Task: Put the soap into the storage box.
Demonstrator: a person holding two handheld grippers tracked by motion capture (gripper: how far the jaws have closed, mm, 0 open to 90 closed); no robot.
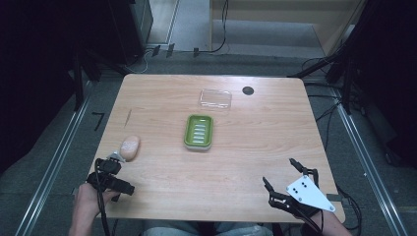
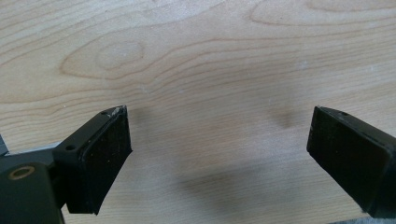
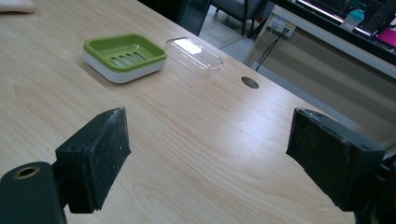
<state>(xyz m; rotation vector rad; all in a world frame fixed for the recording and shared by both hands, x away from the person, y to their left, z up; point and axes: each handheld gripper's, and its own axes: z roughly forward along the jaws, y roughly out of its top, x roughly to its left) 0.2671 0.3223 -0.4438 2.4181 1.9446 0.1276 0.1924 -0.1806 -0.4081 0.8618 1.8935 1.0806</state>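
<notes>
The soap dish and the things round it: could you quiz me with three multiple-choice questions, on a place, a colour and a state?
1. The soap lies
A. in the soap dish
B. on the table, near the left tongs
C. under the clear lid

2. The soap dish is
A. green
B. red
C. blue

3. The right tongs are
A. shut on the soap
B. shut on the lid
C. open, holding nothing

Key: 1 B, it lies at the table's left; 2 A, green tray on white base; 3 C, only wood between them.

soap (image 1: 130, 147) left of dish (image 1: 198, 131), lid (image 1: 215, 98) behind
</notes>
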